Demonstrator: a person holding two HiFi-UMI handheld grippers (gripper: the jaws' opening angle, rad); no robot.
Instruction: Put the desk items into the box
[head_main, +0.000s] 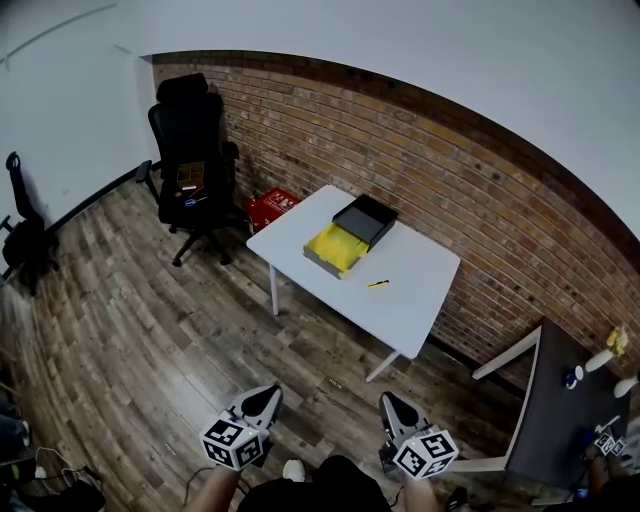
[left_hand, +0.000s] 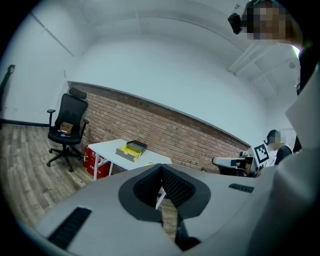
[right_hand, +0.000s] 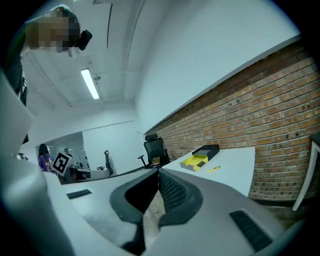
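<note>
Since the left gripper (head_main: 267, 397) and right gripper (head_main: 391, 402) are both closed and empty at bottom frame, nothing's started imo: pen (head_main: 378, 284) lies mid-frame on the table (head_main: 420, 292), beside the box (head_main: 320, 258).

Left gripper (head_main: 264, 398) and right gripper (head_main: 395, 405) are being held low, side by side, pointing forward; both are sitting closed, empty.
</note>
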